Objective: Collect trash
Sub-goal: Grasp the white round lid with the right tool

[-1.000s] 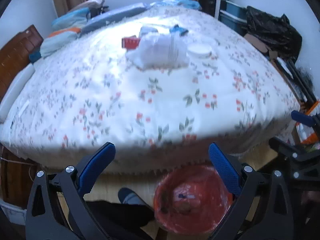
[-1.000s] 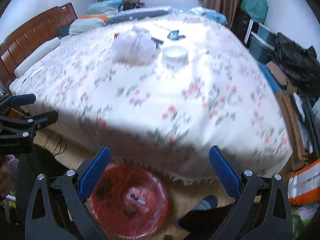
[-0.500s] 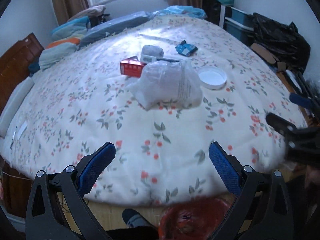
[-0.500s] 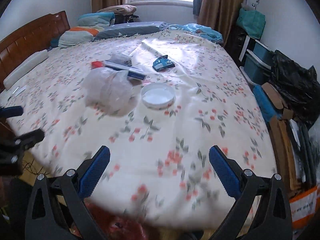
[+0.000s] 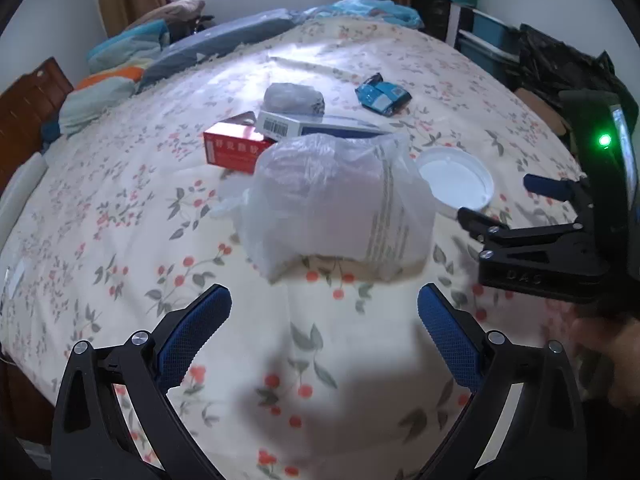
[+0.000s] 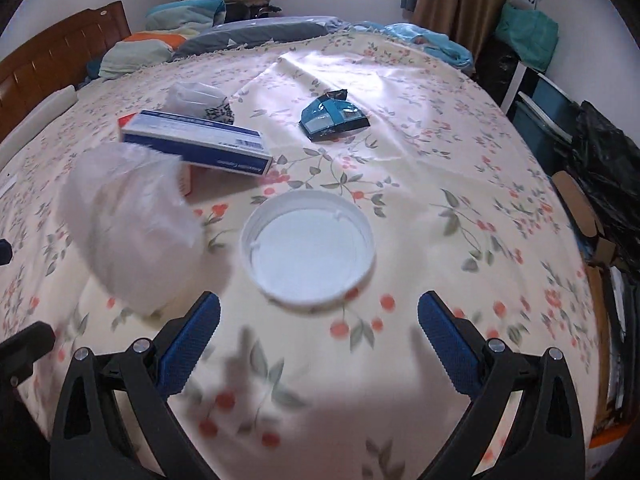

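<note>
Trash lies on the floral bedspread. A crumpled clear plastic bag (image 5: 336, 204) sits just ahead of my open, empty left gripper (image 5: 324, 312); it also shows in the right wrist view (image 6: 128, 224). A white round lid (image 6: 308, 248) lies just ahead of my open, empty right gripper (image 6: 320, 320), and shows in the left view (image 5: 454, 182). Behind are a red box (image 5: 234, 148), a white and blue box (image 6: 200, 144), a small grey bag (image 5: 294, 98) and a blue wrapper (image 6: 334, 118). My right gripper shows from the side in the left view (image 5: 516, 204).
Pillows and folded bedding (image 6: 180, 36) lie at the head of the bed by a wooden headboard (image 6: 52, 60). Black bags and storage boxes (image 6: 600, 152) stand along the bed's right side.
Both grippers have risen from beside the red bin on the floor and moved forward over the bed, close to the bag and the lid. The bin is out of view.
</note>
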Demonstrator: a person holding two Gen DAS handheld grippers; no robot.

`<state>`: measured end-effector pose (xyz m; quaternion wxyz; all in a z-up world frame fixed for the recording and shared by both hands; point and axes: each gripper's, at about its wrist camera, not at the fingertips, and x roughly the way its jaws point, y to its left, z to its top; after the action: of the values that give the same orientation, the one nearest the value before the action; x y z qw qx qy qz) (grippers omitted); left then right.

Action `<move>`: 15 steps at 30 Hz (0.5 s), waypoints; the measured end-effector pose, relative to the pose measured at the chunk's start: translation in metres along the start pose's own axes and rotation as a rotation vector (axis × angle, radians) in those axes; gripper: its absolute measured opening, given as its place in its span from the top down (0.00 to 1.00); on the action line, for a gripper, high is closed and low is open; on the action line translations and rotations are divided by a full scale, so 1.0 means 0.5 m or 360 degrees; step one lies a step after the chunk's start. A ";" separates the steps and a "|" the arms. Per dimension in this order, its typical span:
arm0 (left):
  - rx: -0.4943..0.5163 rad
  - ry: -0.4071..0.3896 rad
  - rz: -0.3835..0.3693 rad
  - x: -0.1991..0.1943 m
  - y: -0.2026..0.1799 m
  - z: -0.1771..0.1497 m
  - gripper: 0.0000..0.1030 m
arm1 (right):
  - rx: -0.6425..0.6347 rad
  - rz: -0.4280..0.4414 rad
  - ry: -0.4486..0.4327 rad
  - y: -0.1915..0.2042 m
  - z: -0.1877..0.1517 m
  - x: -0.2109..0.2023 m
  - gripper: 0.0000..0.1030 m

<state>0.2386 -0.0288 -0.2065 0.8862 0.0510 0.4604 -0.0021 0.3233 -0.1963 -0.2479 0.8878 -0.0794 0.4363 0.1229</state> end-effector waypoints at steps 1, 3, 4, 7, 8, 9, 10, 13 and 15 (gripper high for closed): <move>-0.0002 -0.0001 -0.0004 0.004 -0.001 0.003 0.06 | -0.0003 -0.0004 0.0001 0.000 0.004 0.011 0.05; -0.0004 -0.0009 -0.0012 0.014 -0.003 0.012 0.06 | -0.0018 0.0004 0.0011 0.004 0.011 0.030 0.05; -0.0005 -0.0015 -0.0011 0.020 -0.004 0.017 0.06 | -0.0024 0.0000 0.0011 0.005 0.013 0.035 0.05; -0.0012 -0.0026 -0.0021 0.034 -0.004 0.029 0.06 | -0.0038 -0.0004 0.0015 0.009 0.022 0.054 0.05; -0.0010 -0.0028 -0.0020 0.038 -0.005 0.033 0.06 | -0.0046 -0.0010 0.0016 0.010 0.026 0.060 0.05; -0.0009 -0.0033 -0.0017 0.043 -0.006 0.038 0.06 | -0.0053 -0.0016 0.0017 0.012 0.030 0.066 0.05; -0.0008 -0.0037 -0.0017 0.048 -0.006 0.044 0.06 | -0.0053 -0.0017 0.0018 0.012 0.035 0.072 0.05; -0.0013 -0.0051 -0.0025 0.063 -0.006 0.060 0.06 | -0.0052 -0.0020 0.0017 0.009 0.045 0.082 0.05; -0.0009 -0.0052 -0.0027 0.076 -0.008 0.072 0.06 | -0.0050 -0.0023 0.0015 0.008 0.050 0.086 0.05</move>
<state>0.2897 -0.0344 -0.2172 0.8938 0.0445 0.4463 -0.0092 0.3665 -0.1798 -0.2670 0.8852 -0.0971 0.4380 0.1231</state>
